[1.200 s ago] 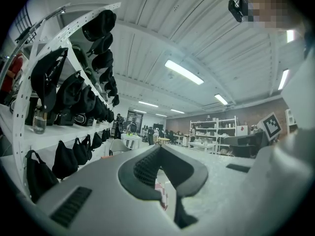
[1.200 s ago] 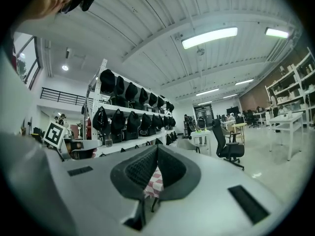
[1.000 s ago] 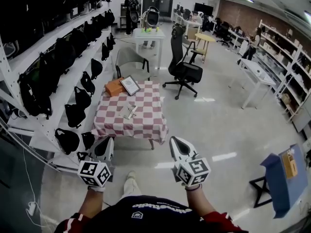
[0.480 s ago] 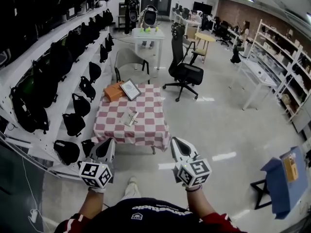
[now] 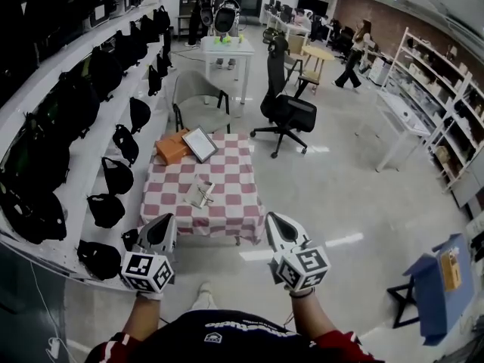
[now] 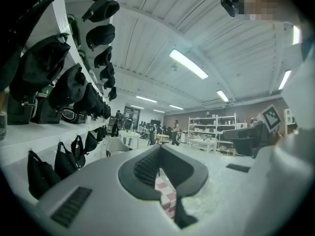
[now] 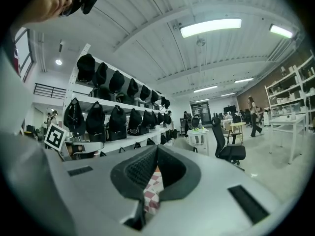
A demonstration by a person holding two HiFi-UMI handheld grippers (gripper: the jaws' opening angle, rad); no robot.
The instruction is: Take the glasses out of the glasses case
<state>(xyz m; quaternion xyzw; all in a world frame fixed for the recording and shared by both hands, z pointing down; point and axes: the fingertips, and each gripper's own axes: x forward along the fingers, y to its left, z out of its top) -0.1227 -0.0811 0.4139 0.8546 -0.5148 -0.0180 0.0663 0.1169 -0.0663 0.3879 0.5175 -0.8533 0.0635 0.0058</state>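
Note:
A small grey glasses case (image 5: 200, 193) lies near the middle of a low table with a red-and-white checked cloth (image 5: 234, 203), ahead of me in the head view. Whether glasses are in it is too small to tell. My left gripper (image 5: 161, 222) and right gripper (image 5: 274, 220) are held level side by side, short of the table's near edge, over the floor. Both are shut with nothing between the pads. In the left gripper view the jaws (image 6: 160, 149) meet at the tip, with checked cloth showing below. The right gripper view shows the same (image 7: 156, 149).
An orange flat box (image 5: 170, 147) and a framed tablet-like panel (image 5: 200, 143) sit at the table's far end. White shelves with black bags (image 5: 106, 180) line the left. A grey chair (image 5: 198, 97), a black office chair (image 5: 286, 110) and a walking person (image 5: 354, 44) are beyond.
The table has come closer and lower in the head view as I and both grippers advanced toward it. Both grippers stayed shut. A person at the back right has walked left.

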